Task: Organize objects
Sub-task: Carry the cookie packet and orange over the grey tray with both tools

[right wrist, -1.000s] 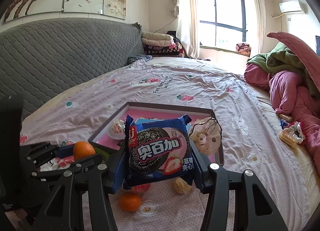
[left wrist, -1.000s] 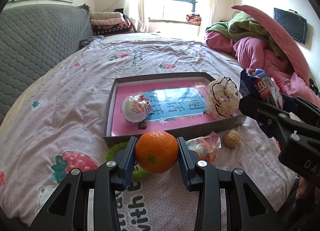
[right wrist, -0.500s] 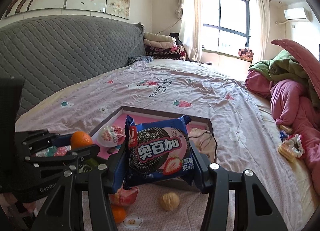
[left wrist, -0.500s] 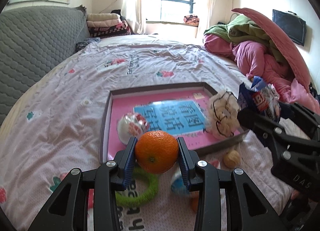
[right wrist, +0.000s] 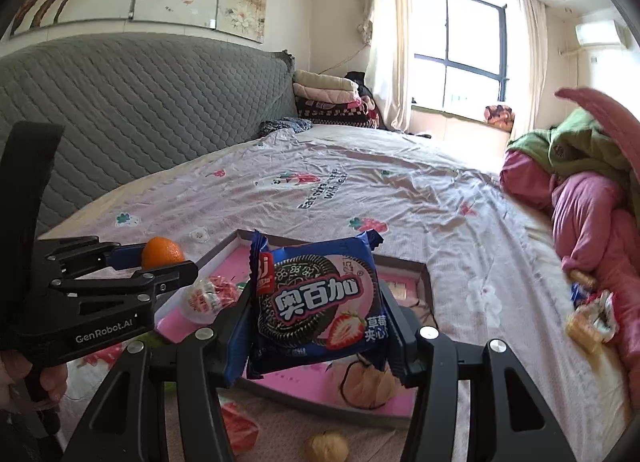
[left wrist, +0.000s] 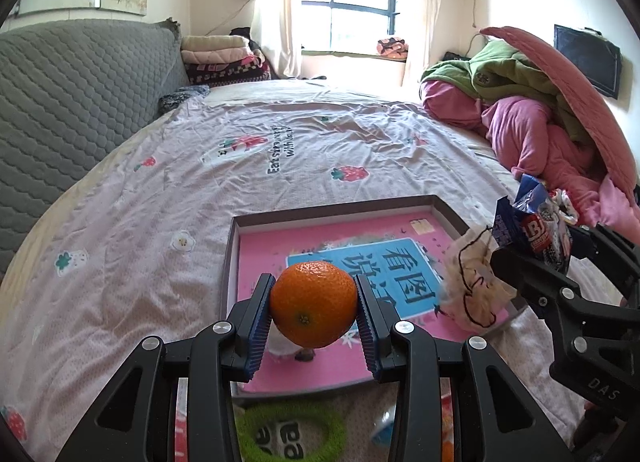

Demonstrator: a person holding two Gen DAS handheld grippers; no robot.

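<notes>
Left gripper (left wrist: pixel 314 304) clamped on orange (left wrist: pixel 313 304), pads on both flanks; fruit hangs over near part of shallow box (left wrist: pixel 444 209). Right gripper (right wrist: pixel 316 318) grasping blue cookie packet (right wrist: pixel 316 304), also above box. Below left gripper: wrapped round sweet (right wrist: pixel 208 298) in box; cream bundle (left wrist: pixel 476 294) to its right, near box's right wall. My plan: lower orange onto bare pink floor ahead of gripper, clear of sweet, release only on contact, since round fruit will likely roll. Keep grippers apart. Green ring (left wrist: pixel 290 436), walnut (right wrist: pixel 326 447) on bed, behind both.
</notes>
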